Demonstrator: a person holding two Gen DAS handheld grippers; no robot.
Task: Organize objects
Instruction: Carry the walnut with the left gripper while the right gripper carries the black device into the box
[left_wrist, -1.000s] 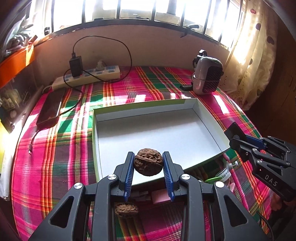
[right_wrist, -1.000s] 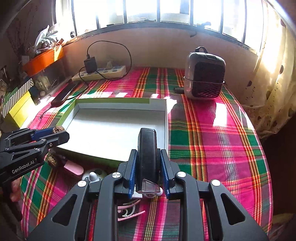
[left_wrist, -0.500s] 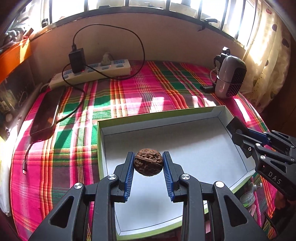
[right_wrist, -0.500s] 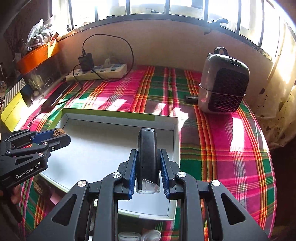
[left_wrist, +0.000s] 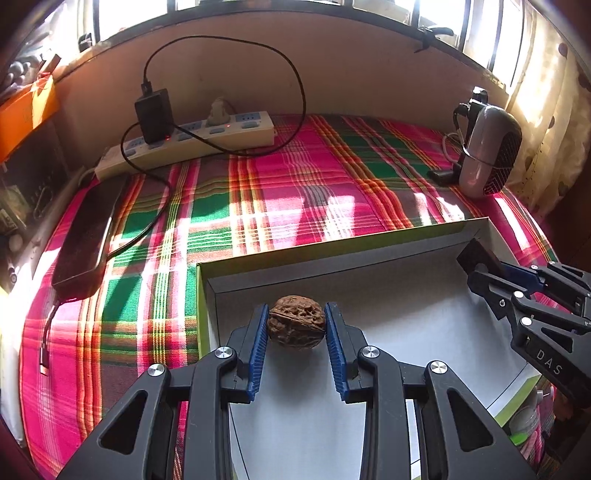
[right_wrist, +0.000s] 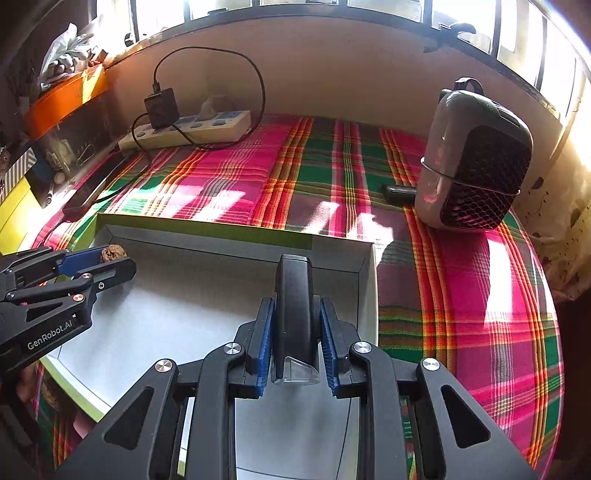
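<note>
My left gripper (left_wrist: 296, 325) is shut on a brown walnut (left_wrist: 296, 321) and holds it over the far left part of the open white box with a green rim (left_wrist: 332, 258). My right gripper (right_wrist: 295, 325) is shut on a black oblong device (right_wrist: 294, 295) with a clear end, held over the far right part of the same box (right_wrist: 207, 229). The left gripper with the walnut shows at the left of the right wrist view (right_wrist: 110, 258). The right gripper shows at the right of the left wrist view (left_wrist: 480, 273).
A plaid cloth (left_wrist: 295, 192) covers the table. A power strip with a charger (left_wrist: 184, 144) lies at the back wall. A dark phone (left_wrist: 88, 236) lies at the left. A small grey heater (right_wrist: 476, 162) stands at the back right. Small items (left_wrist: 524, 424) lie by the box's near right corner.
Both grippers have moved forward over the box with their loads still held. The items in front of the box have dropped out of view below.
</note>
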